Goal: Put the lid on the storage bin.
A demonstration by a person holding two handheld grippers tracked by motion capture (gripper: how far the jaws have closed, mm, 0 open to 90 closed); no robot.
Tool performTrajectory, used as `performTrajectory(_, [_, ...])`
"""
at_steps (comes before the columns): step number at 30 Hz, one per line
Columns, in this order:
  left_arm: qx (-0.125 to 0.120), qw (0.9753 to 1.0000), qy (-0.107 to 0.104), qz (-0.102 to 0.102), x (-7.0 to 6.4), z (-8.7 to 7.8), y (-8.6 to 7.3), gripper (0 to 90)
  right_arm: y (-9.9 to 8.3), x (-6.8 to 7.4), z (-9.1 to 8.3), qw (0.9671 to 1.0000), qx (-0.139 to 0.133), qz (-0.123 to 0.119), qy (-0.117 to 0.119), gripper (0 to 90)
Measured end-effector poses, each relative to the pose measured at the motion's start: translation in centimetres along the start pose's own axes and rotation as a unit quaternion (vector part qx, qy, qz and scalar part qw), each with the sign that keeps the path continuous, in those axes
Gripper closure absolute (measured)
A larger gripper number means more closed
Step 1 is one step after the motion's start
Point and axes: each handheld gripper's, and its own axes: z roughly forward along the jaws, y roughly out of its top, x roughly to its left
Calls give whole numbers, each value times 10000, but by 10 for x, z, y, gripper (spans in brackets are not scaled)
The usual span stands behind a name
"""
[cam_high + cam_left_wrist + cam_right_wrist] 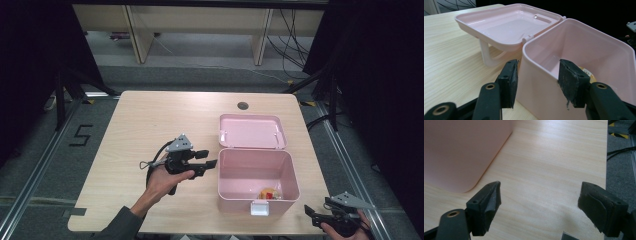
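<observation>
We are holding the left gripper (537, 82), jaws apart, at the near left corner of the pink box (584, 50).
We judge the box light, stiff and slick-walled, so we are favouring its rim; its lid (506, 25) is lying open at twelve o'clock, a small item (270, 193) inside. The right gripper (539, 207), also apart, is hovering at the table (150, 120) edge, five o'clock of the box.

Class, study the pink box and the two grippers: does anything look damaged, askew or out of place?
Only wear: the pad on the left hand-held gripper is frayed at its lower edge. The pink box sits square, lid laid open behind it.
</observation>
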Motion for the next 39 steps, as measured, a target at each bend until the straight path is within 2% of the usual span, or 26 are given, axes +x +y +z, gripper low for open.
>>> performTrajectory(5, [82, 10000, -19, 54, -2, 12, 7, 506, 0, 0, 0, 10000, 9, 29, 35, 188])
performTrajectory(6, [89, 9999, -34, 42, -2, 15, 9, 510, 0, -3, 0, 9998, -38, -185, -55, 188])
performTrajectory(9, [166, 9998, 65, 22, -2, 24, 14, 514, 0, -4, -1, 9998, -22, -175, -39, 188])
performTrajectory(11, [243, 9997, 69, 59, -1, 28, 17, 516, 0, -4, 0, 9998, -45, -202, -43, 188])
performTrajectory(16, [343, 9994, 105, -2, 1, 38, 20, 526, 0, -4, 1, 9998, -25, -185, -23, 188])
performTrajectory(17, [351, 9993, 138, -16, 1, 39, 20, 527, -1, -3, 3, 9999, -12, -83, 114, 188])
performTrajectory(18, [380, 9992, 89, -18, 2, 40, 21, 528, -1, -3, 2, 9999, -12, -100, 88, 189])
performTrajectory(21, [433, 9989, 160, 4, 4, 45, 23, 537, -1, -3, 3, 9999, 2, -87, 109, 190])
performTrajectory(22, [463, 9989, 110, -14, 4, 46, 23, 542, -1, -4, 2, 9999, -9, -169, 6, 189])
performTrajectory(26, [547, 9984, 153, 7, 5, 50, 24, 575, -1, -5, 2, 9998, -17, -175, -4, 190])
performTrajectory(29, [648, 9975, 288, -76, 5, 54, 23, 587, -1, -5, 2, 9998, -18, -190, 11, 191])
performTrajectory(30, [684, 9973, 259, -71, 6, 54, 23, 591, -1, -5, 2, 9999, -18, -170, 15, 191])
performTrajectory(34, [776, 9962, 379, -99, 7, 56, 22, 607, -1, -5, 3, 9999, -22, -164, 30, 192])
performTrajectory(35, [815, 9958, 367, -213, 6, 57, 22, 615, -1, -5, 3, 9999, -12, -162, 34, 192])
performTrajectory(36, [810, 9957, 382, -249, 6, 57, 22, 627, -2, -3, 3, 9999, 11, 61, 134, 192])
performTrajectory(39, [820, 9953, 460, -236, 6, 58, 23, 636, -2, -3, 3, 9999, 3, 59, 130, 193])
